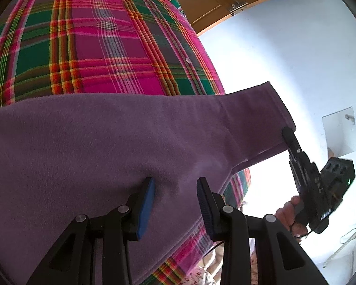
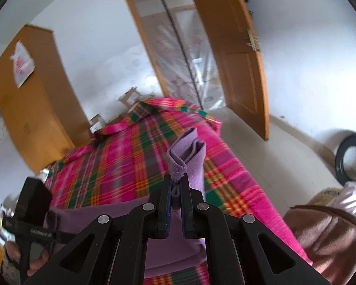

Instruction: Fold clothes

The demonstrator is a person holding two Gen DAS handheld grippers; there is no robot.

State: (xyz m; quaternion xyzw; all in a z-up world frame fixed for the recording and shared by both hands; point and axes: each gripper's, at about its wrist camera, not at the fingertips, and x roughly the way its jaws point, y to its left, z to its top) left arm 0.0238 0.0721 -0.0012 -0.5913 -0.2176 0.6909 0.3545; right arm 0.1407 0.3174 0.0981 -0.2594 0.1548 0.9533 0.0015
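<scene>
Two grippers w/ blue pads work one soft purple fleece garment point(image 1: 95, 147): left gripper point(image 1: 175, 187) has jaws spread, pads resting on the fleece body, while right gripper point(image 2: 176, 190) is pinched tight on a bunched sleeve end point(image 2: 187, 154), lifted off the bed. Fleece looks light, limp, grippy, so it'll sag btwn holds; best taken at hems/cuff edges. Beyond, rest lies flat on pink-green plaid bedspread point(image 1: 83, 35).

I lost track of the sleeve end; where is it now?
The purple garment's sleeve end is pinched in the right gripper, lifted above the plaid bedspread, right of the left gripper.
</scene>
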